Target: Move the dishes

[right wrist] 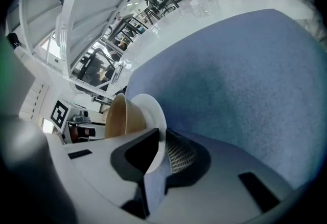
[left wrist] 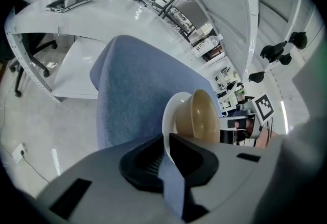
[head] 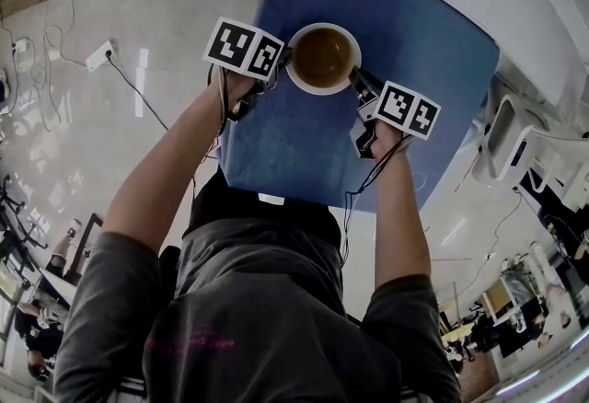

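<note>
Head view: left hand-held gripper (head: 282, 66) and right hand-held gripper (head: 357, 79) clamp the plate (head: 322, 91) rim, bowl (head: 322, 56) upright.

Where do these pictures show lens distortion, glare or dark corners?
Head view: fisheye curves the blue mat; glare streaks on the floor. Left gripper view: black corners, but the white plate is sharp. Right gripper view: the mat's edge bows; corners black too.

White plate (left wrist: 171, 115), level, tan bowl (head: 322, 56) upright on it, over the far middle of the blue mat (head: 304, 143)
</note>
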`<state>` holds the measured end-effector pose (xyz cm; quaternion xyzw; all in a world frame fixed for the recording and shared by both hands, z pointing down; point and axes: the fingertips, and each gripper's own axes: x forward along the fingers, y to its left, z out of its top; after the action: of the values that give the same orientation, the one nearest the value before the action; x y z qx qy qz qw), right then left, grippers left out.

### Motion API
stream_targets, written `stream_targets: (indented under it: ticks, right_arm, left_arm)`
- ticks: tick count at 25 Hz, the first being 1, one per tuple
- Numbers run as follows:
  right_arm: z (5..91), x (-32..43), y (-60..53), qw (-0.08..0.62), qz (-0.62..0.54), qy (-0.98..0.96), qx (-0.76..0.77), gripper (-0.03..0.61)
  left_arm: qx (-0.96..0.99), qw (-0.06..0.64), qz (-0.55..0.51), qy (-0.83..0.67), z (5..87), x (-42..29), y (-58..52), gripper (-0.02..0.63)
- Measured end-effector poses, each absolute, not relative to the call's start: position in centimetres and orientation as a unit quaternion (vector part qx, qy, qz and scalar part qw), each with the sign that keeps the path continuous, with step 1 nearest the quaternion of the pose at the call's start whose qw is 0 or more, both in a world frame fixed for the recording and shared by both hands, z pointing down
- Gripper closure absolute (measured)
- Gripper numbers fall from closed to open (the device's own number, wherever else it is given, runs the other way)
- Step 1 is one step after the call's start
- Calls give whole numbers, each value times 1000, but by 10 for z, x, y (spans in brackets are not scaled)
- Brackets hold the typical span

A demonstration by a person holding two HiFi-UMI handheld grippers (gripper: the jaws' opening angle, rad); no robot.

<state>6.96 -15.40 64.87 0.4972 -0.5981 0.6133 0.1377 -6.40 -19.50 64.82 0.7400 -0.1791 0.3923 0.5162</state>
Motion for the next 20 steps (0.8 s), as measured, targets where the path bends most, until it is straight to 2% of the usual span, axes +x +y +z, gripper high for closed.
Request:
stream_targets:
  ticks: [20]
  right_arm:
    - [600,32,-111,107,593,-578,550,529]
  left_arm:
    - [776,475,393,-137,601,-97,-168,578]
